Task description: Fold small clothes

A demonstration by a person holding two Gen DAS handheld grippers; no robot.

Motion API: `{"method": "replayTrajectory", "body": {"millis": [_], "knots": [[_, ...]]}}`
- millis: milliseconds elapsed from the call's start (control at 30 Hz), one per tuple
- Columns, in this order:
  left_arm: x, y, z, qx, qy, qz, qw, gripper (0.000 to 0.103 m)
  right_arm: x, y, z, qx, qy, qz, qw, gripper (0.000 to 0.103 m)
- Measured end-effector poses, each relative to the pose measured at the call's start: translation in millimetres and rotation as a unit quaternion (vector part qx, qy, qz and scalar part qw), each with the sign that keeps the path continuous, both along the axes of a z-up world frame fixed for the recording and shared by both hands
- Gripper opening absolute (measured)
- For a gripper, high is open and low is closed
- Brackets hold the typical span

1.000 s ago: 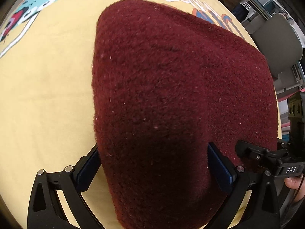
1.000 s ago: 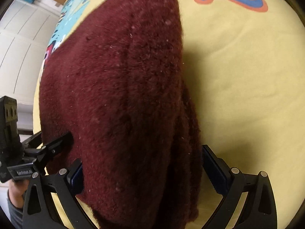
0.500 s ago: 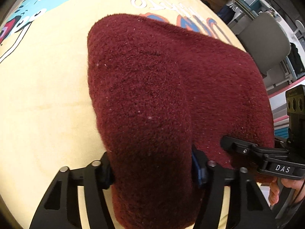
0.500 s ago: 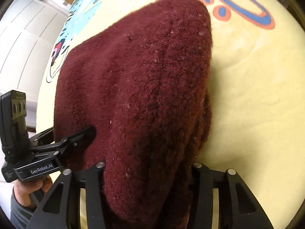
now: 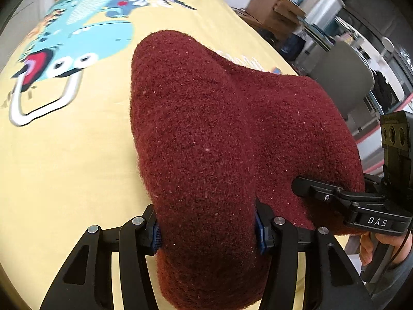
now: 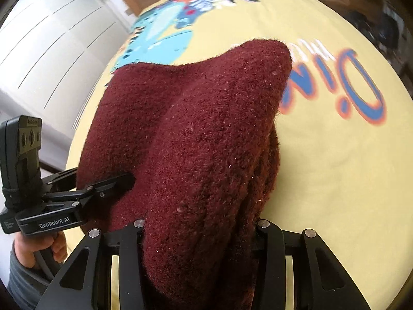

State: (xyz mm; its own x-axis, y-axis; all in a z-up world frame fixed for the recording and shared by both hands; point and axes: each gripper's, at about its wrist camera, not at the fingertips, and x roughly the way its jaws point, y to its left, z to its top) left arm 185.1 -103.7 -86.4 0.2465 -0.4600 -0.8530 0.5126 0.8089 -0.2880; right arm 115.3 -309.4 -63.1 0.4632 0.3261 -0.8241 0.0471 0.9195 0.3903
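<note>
A maroon fleece garment (image 5: 206, 129) lies bunched on a yellow printed cloth (image 5: 64, 155). Its near edge is raised off the cloth. My left gripper (image 5: 207, 230) has the left near part of that edge between its blue pads, and the jaws are closing on it. My right gripper (image 6: 198, 230) is shut on the right near part of the garment (image 6: 206, 142), with thick folds filling its jaws. Each view shows the other gripper's tip at the fabric: the right one (image 5: 322, 193) and the left one (image 6: 111, 183). The far end of the garment rests on the cloth (image 6: 335, 180).
The yellow cloth carries a blue dinosaur print (image 5: 85, 38) and blue-orange lettering (image 6: 348, 90). A grey chair (image 5: 343, 77) and cardboard boxes (image 5: 271, 7) stand beyond the right edge. White cabinet doors (image 6: 51, 38) are to the left. A person's hands (image 6: 25, 253) hold the gripper handles.
Both grippers went from wide open around the garment's near edge to closed on it. Both have risen, lifting that edge, so more of the printed cloth and room shows.
</note>
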Motion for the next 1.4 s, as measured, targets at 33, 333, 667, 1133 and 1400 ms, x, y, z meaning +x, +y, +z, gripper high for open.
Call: {"method": "replayTrajectory", "body": {"millis": [33,333,667,1133,1400], "knots": [[0.8,9.2,-1.2,0.001,-0.001,0.005,1.0000,0.048,6.5,9.7,-0.3,-0.001,-0.001,0.006,1.000,0.044],[-1.5,57.4,-41.0,0.019,0.032,0.038,0.9986,0.049,55.9,60.7,-50.2,-0.009,0.037,0.021,0.999,0.045],[-9.5,72.2,-65.0,0.020,0.033,0.054,0.9978,0.062,52.5,71.2,-83.1,-0.044,0.072,0.007,0.996,0.057],[-19.7,82.3,-28.7,0.055,0.009,0.057,0.9968,0.102,36.2,65.2,-48.5,-0.116,0.024,-0.007,0.993,0.083],[-20.9,73.2,-25.1,0.058,-0.003,0.073,0.9956,0.102,5.1,71.3,-44.2,-0.133,-0.005,0.005,0.991,0.090]]}}
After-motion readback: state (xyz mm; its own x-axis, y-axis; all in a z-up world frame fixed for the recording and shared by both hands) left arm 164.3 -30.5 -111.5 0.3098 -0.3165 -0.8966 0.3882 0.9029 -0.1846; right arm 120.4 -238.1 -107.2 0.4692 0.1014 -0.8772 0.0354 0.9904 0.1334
